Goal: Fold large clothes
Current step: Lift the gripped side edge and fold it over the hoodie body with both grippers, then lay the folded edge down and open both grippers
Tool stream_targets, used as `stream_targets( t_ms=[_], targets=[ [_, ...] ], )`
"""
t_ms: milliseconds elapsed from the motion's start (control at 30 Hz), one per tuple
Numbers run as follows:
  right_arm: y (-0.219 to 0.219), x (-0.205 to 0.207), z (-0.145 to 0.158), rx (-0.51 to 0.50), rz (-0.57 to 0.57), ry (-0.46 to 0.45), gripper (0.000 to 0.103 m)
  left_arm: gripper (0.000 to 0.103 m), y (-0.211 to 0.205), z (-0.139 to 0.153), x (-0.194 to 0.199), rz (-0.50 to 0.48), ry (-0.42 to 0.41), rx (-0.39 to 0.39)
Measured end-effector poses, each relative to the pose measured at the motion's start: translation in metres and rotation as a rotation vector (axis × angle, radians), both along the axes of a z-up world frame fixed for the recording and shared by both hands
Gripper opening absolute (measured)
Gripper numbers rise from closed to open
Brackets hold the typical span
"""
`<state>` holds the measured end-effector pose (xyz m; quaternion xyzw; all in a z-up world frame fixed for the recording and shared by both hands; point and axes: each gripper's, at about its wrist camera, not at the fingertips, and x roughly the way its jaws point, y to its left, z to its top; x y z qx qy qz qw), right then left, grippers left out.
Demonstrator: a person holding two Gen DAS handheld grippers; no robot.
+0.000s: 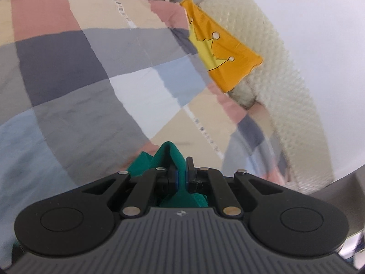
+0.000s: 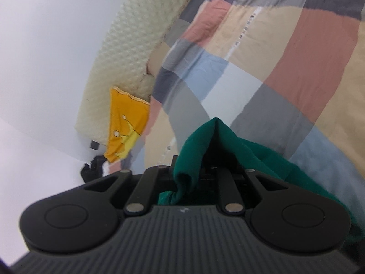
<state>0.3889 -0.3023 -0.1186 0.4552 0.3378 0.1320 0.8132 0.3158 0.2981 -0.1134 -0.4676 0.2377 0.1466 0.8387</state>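
Left gripper [image 1: 181,171] and right gripper [image 2: 211,159], each clenched on dark green soft fabric garment [image 2: 198,141], above multicoloured checked cotton bedspread [image 1: 91,68]

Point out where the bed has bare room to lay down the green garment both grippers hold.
The checked bedspread lies bare across its broad middle, between the grippers and the orange pillow. It is crowded at the head end, where that pillow leans on the cream quilted headboard. The left gripper and right gripper are both shut on the green garment.
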Motion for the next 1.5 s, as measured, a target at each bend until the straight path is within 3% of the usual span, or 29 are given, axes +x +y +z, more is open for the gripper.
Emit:
stream_targets(
  t_ms=[67,167,300,567,767,833,867,900,967,1000,1033,1100,1333,1500],
  targets=[
    [0.007,0.014,-0.017,-0.039,0.012,0.023,0.016,0.006,-0.001,-0.021,0.019,-0.007,0.036,0.046],
    [0.021,0.043,-0.036,-0.129,0.038,0.067,0.016,0.006,0.005,-0.049,0.045,0.002,0.051,0.035],
    [0.021,0.069,-0.063,-0.085,0.032,0.121,0.016,0.007,0.01,-0.074,0.071,-0.01,0.072,0.047],
    [0.027,0.088,-0.094,-0.072,0.033,0.16,0.017,0.007,0.01,-0.093,0.094,-0.046,0.08,0.111],
    [0.025,0.087,-0.09,-0.061,0.033,0.157,0.018,0.009,0.018,-0.095,0.087,-0.086,0.053,0.051],
    [0.025,0.084,-0.088,-0.046,0.028,0.153,0.023,0.015,0.02,-0.091,0.082,-0.097,0.03,0.019],
    [0.025,0.082,-0.086,-0.036,0.03,0.148,0.024,0.023,0.02,-0.089,0.079,-0.102,0.017,0.006],
    [0.025,0.081,-0.082,-0.038,0.039,0.138,0.028,0.038,0.02,-0.087,0.076,-0.114,-0.003,-0.012],
    [0.025,0.077,-0.071,-0.04,0.055,0.1,0.043,0.052,0.019,-0.085,0.072,-0.141,-0.009,-0.05],
    [0.025,0.074,-0.066,-0.032,0.059,0.076,0.059,0.054,0.017,-0.081,0.069,-0.163,-0.018,-0.052],
    [0.023,0.071,-0.059,-0.017,0.06,0.047,0.076,0.055,0.014,-0.076,0.066,-0.178,-0.025,-0.037],
    [0.02,0.065,-0.047,-0.005,0.051,-0.006,0.083,0.066,0.005,-0.063,0.058,-0.194,-0.037,0.026],
    [0.027,0.047,-0.002,-0.071,0.069,-0.181,0.083,0.072,-0.035,-0.031,0.038,-0.294,-0.067,0.25],
    [0.058,0.051,-0.007,-0.168,0.179,-0.159,0.082,0.074,-0.07,-0.033,0.04,-0.374,-0.021,0.394]
  ],
)
